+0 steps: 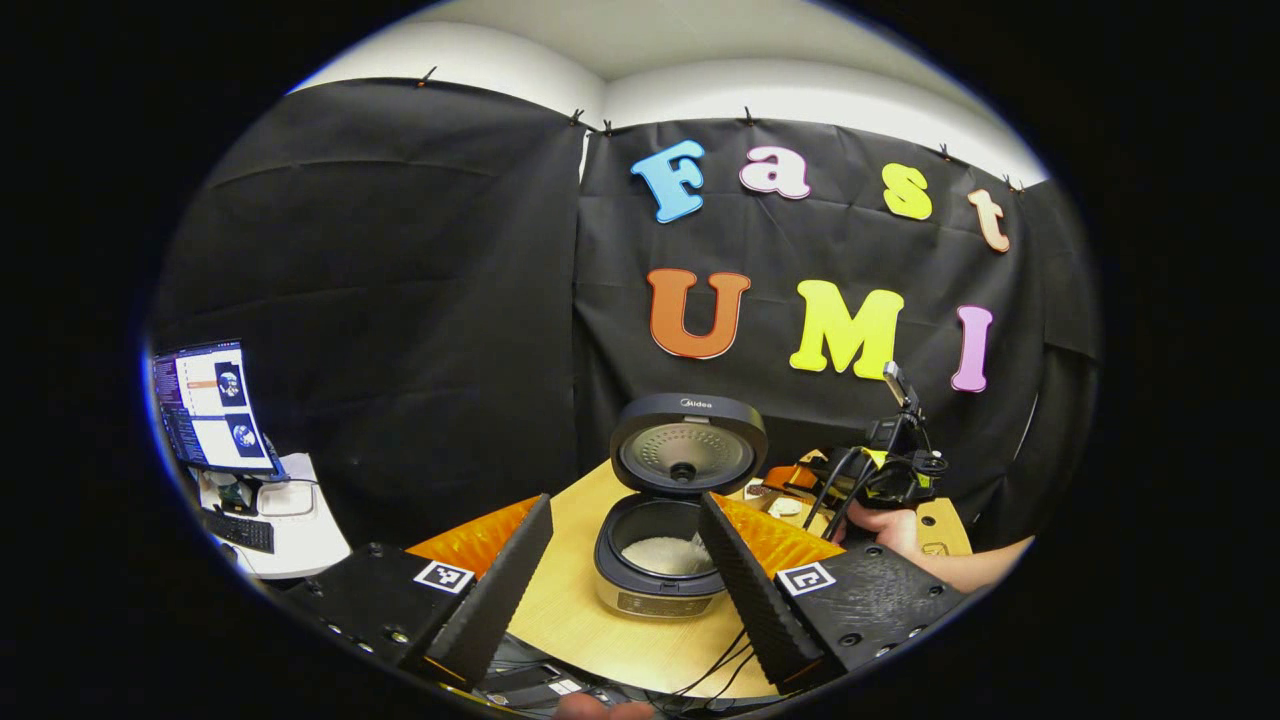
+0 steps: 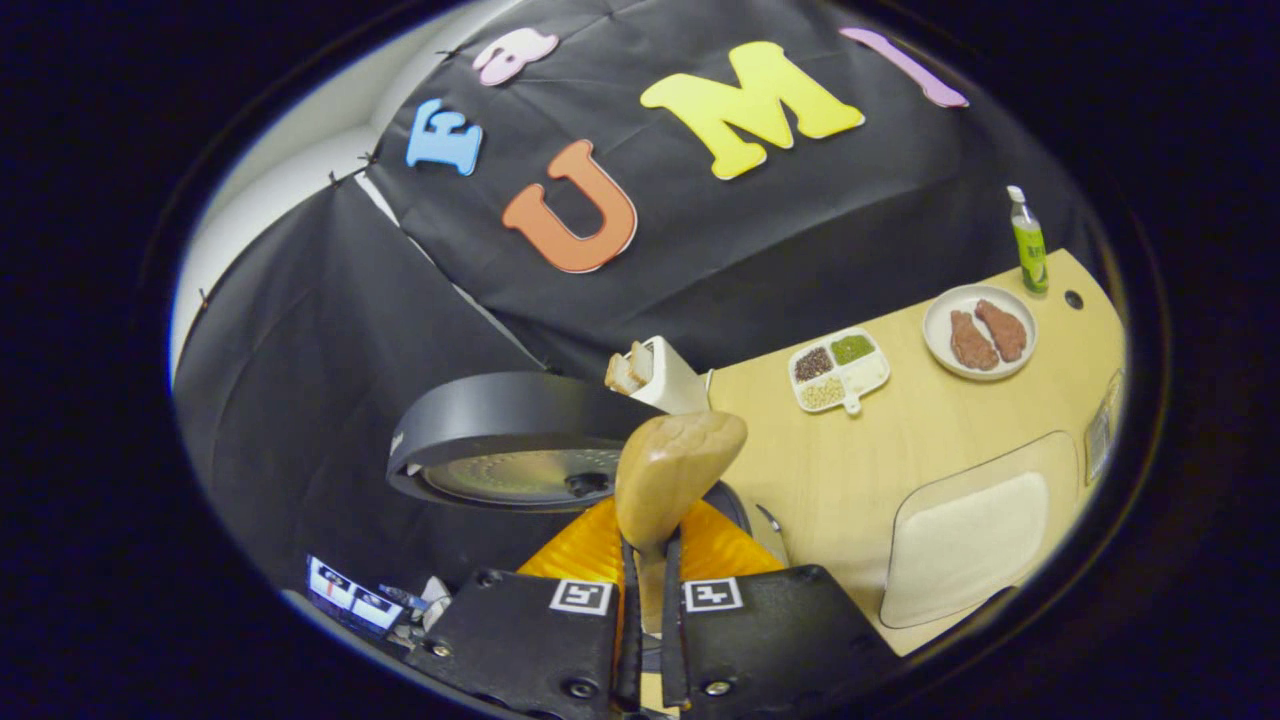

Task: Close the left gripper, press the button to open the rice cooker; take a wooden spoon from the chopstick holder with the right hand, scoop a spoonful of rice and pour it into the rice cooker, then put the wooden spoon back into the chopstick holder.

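Right gripper point(image 2: 647, 590) is clamping the wooden spoon point(image 2: 672, 475) by its handle, just beside the open rice cooker point(image 1: 660, 560). Spoon's probably light, stiff and a bit slick, so gripping mid-handle makes sense. Left gripper point(image 1: 625, 590) is hanging wide open, holding nothing.

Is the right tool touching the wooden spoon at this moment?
Touching. In the right gripper view, the right tool has both fingers closed against the wooden spoon handle, with the spoon's bowl sticking up above them.
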Tool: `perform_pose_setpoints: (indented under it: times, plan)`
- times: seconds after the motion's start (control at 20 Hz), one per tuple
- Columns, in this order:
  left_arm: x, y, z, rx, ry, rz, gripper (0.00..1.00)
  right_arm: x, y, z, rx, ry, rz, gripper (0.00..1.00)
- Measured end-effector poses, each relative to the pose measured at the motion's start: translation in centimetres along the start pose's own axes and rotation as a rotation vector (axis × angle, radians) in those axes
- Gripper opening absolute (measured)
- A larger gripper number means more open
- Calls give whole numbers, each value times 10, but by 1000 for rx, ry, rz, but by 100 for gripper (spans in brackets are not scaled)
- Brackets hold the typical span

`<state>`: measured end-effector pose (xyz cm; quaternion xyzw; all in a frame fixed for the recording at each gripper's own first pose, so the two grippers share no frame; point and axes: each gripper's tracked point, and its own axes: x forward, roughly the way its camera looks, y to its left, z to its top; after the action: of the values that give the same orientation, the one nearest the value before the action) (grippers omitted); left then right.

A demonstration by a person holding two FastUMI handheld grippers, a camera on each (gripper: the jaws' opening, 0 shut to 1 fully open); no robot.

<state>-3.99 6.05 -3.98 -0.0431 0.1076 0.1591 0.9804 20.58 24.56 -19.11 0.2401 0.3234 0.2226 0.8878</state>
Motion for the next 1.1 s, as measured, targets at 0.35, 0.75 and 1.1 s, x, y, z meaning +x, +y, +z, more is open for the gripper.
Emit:
perform_pose_setpoints:
  times: [0.35, 0.75, 1.1]
  plan:
    - [-7, 14, -3, -13, -11, 36, 95, 8, 10, -1, -180, -30, -43, 13]
    - [-8, 27, -5, -26, -27, 67, 95, 10, 44, -7, -473, -67, -51, 13]
    - [-13, 32, -5, -11, -43, 59, 95, 8, 74, -13, -711, -112, -51, 13]
